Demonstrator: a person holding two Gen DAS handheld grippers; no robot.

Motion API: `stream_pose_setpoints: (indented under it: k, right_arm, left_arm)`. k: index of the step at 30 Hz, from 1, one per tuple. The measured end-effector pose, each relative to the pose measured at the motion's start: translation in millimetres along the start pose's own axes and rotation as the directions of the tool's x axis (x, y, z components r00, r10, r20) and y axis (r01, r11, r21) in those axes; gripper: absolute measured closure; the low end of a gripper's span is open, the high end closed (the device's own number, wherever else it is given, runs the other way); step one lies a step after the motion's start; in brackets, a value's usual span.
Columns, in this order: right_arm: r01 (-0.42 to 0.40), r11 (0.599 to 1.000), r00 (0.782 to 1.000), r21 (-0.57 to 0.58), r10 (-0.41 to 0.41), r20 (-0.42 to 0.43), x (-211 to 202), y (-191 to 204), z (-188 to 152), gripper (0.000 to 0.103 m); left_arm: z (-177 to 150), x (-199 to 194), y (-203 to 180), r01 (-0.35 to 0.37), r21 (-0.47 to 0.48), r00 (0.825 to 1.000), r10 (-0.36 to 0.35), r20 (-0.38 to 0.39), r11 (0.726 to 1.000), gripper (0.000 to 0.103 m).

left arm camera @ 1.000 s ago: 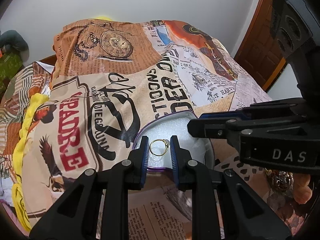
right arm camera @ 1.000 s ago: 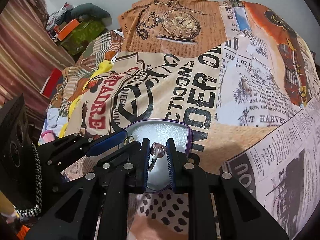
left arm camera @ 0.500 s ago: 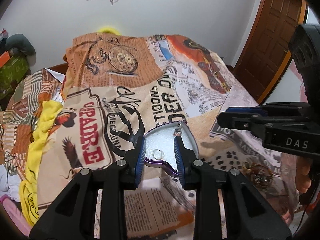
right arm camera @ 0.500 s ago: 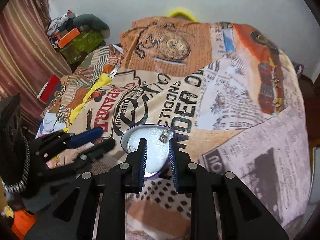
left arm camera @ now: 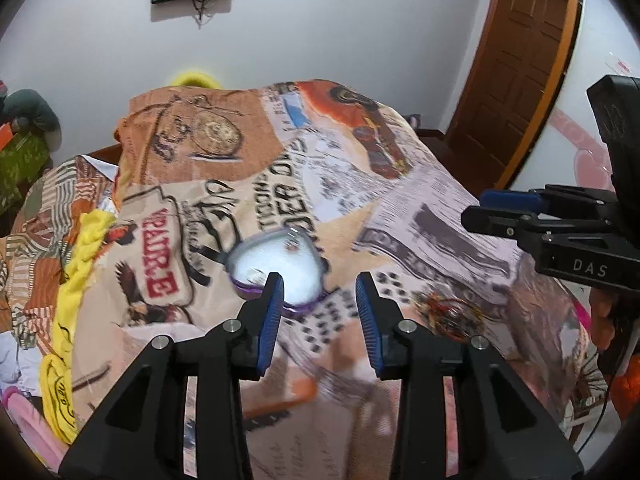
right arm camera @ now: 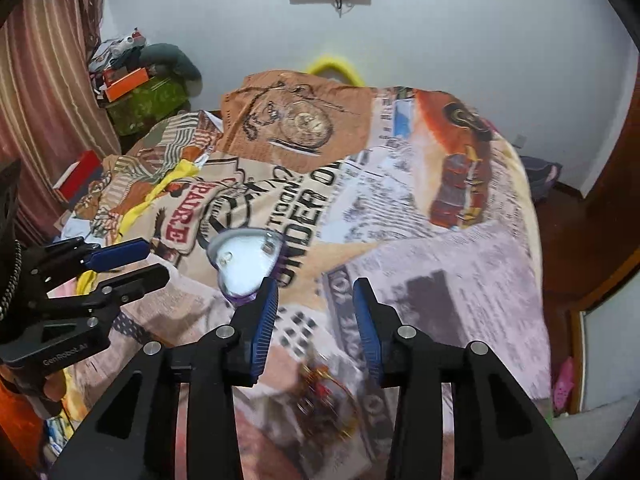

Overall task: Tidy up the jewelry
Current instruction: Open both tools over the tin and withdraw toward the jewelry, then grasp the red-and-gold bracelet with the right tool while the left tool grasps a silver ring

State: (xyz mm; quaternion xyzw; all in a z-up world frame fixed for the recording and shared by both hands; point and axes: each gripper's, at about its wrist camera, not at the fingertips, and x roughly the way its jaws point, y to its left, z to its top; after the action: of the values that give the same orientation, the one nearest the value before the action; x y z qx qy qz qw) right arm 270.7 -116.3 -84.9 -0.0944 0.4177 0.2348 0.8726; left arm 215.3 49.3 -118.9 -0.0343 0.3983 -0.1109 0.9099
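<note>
Left tongs [left arm camera: 320, 300], empty, opening above heart-shaped tray [left arm camera: 240, 254] holding two rings.

Heart-shaped purple-rimmed box [left arm camera: 280, 304] w/ white lining. Printed bedspread [right arm camera: 400, 208]: tan, orange & cream newspaper collage, black lettering, red label w/ pale letters, pocket-watch print. Yellow cloth [left arm camera: 86, 248] at its edge. Black two-finger grippers [left arm camera: 320, 308] [right arm camera: 314, 308], blue ribbed pads [left arm camera: 270, 320]. Brown wooden door [left arm camera: 520, 60]. Red-striped curtain [right arm camera: 36, 100]. White wall [right arm camera: 440, 28].

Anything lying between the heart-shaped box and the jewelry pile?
Nothing: only printed bedspread separates the heart-shaped box from the jewelry pile, clearest in the right wrist view.
</note>
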Motion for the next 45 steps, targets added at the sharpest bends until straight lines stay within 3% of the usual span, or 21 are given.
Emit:
stream_pose_setpoints:
  k: [11, 17, 20, 22, 26, 33, 37, 42, 45]
  right_arm:
    - [0.049, 0.999, 0.998, 0.019, -0.048, -0.05, -0.4, -31.4, -53.1, 0.068]
    - [0.032, 0.999, 0.989, 0.038, -0.027, -0.143, 21.6, -39.7, -87.8, 0.068]
    - [0.013, 0.999, 0.99, 0.046, -0.006, -0.142, 24.2, -41.5, -96.6, 0.068]
    - [0.006, 0.998, 0.991, 0.055, 0.001, -0.135, 22.9, -44.1, -97.6, 0.07]
    - [-0.004, 1.0, 0.986, 0.03, 0.009, -0.166, 27.1, -41.3, -103.3, 0.087]
    - [-0.01, 1.0, 0.984, 0.008, 0.011, -0.177, 31.1, -37.4, -101.2, 0.091]
    - [0.042, 0.999, 0.989, 0.014, -0.04, -0.141, 21.8, -43.6, -95.9, 0.091]
    - [0.015, 0.996, 0.994, 0.087, -0.006, -0.106, 13.3, -59.1, -79.0, 0.089]
    - [0.003, 0.998, 0.99, 0.069, 0.007, -0.143, 27.8, -57.2, -72.7, 0.086]
  left_arm:
    - [-27.3, 35.2, -48.2, 0.06, 0.022, 0.993, -0.057, -0.107, 0.998, 0.067]
    - [-41.8, 47.6, -55.9, 0.069, 0.014, 0.987, -0.066, -0.144, 0.998, 0.066]
    - [-46.6, 50.2, -58.4, 0.066, 0.02, 0.986, -0.062, -0.155, 0.998, 0.067]
    - [-48.2, 50.6, -60.0, 0.063, 0.028, 0.986, -0.058, -0.157, 0.998, 0.067]
    - [-50.5, 51.4, -62.2, 0.067, 0.04, 0.986, -0.06, -0.154, 0.997, 0.067]
    - [-55.1, 54.8, -64.1, 0.075, 0.039, 0.985, -0.068, -0.158, 0.996, 0.067]
    - [-53.4, 51.9, -63.0, 0.075, 0.042, 0.987, -0.069, -0.146, 0.996, 0.067]
    - [-50.5, 52.2, -57.5, 0.073, 0.018, 0.988, -0.07, -0.135, 0.997, 0.067]
    - [-50.4, 53.3, -55.5, 0.078, 0.01, 0.988, -0.076, -0.135, 0.997, 0.067]
